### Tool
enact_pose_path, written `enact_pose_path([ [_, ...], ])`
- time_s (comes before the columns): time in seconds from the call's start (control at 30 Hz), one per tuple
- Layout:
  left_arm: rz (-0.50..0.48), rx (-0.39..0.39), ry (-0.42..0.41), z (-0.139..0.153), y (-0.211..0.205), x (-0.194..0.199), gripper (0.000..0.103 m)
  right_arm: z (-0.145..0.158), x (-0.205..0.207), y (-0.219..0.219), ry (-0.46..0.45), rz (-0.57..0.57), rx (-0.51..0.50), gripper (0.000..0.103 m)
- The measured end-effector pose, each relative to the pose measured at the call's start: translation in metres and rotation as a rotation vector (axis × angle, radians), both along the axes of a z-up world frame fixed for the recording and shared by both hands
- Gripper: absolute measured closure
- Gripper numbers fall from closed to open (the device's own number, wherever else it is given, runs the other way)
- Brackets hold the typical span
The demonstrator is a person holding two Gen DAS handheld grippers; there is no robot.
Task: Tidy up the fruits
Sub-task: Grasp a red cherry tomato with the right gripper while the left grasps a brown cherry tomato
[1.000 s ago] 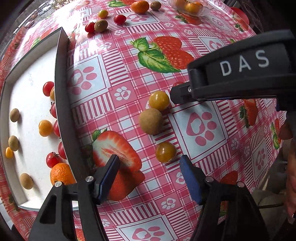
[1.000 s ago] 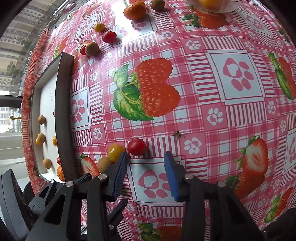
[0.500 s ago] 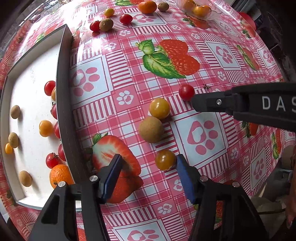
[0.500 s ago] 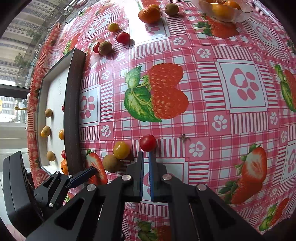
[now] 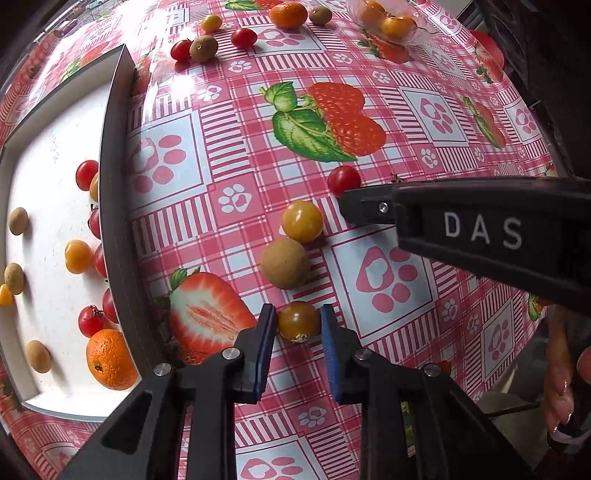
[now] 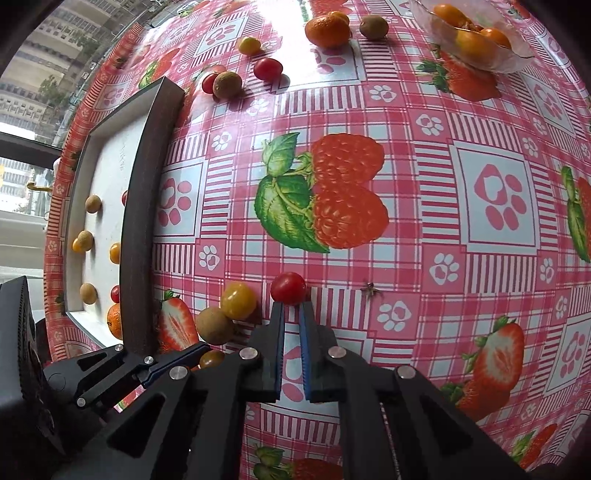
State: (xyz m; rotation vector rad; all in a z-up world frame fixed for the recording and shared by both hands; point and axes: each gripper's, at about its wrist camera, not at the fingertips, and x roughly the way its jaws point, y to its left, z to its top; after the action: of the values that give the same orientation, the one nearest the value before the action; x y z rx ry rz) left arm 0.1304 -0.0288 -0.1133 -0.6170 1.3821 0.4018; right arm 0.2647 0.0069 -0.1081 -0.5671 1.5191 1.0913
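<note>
A brownish cherry tomato (image 5: 299,321) lies on the strawberry-print tablecloth between the blue pads of my left gripper (image 5: 297,311). The jaws are closing and the pads meet its two sides. From the right wrist view the same tomato (image 6: 211,358) shows at the left gripper's tips. My right gripper (image 6: 291,308) is shut with nothing between its pads. A red cherry tomato (image 6: 288,288) sits right at its fingertips, just beyond them. A yellow tomato (image 5: 302,221) and a brown longan (image 5: 283,263) lie side by side between the two grippers.
A white tray with a dark rim (image 5: 114,221) at the left holds several tomatoes, longans and a mandarin (image 5: 110,360). At the far edge lie more tomatoes, a longan (image 5: 203,48), a mandarin (image 5: 288,14) and a glass bowl (image 5: 417,35) of orange fruit. A hand (image 5: 561,391) shows at lower right.
My left jaws have narrowed from wide open onto the brownish tomato. The right jaws closed from open to shut and now rest at the red tomato.
</note>
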Motion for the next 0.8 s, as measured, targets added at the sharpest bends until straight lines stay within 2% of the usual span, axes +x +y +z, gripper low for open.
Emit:
enact_pose_path([
  [0.13,0.014,-0.014,-0.01,0.001,0.003,-0.003,0.076,-0.003,-0.002,0.009,0.003,0.027,0.006,0.091],
  [0.2,0.019,-0.021,-0.014,0.0,0.004,-0.004,0.076,-0.002,-0.003,0.012,-0.013,0.041,0.013,0.075],
  [0.3,0.027,-0.029,-0.015,0.0,0.005,-0.004,0.076,0.002,-0.002,0.016,-0.045,0.044,0.032,0.058],
  [0.47,0.031,-0.029,-0.014,0.0,0.005,-0.004,0.076,0.001,0.005,0.025,-0.038,0.03,0.055,0.058],
  [0.5,0.031,-0.029,-0.014,0.0,0.005,-0.004,0.076,0.001,0.006,0.027,-0.037,0.033,0.056,0.063],
  [0.57,0.029,-0.03,-0.012,0.0,0.004,-0.003,0.076,-0.002,0.005,0.03,-0.027,0.06,0.034,0.083],
  [0.67,0.045,-0.059,-0.025,0.0,0.009,-0.005,0.076,0.0,0.008,0.027,-0.035,0.05,0.035,0.083],
  [0.8,0.075,-0.096,-0.046,0.001,0.019,-0.013,0.076,0.004,0.024,0.009,0.039,-0.059,0.06,0.083],
])
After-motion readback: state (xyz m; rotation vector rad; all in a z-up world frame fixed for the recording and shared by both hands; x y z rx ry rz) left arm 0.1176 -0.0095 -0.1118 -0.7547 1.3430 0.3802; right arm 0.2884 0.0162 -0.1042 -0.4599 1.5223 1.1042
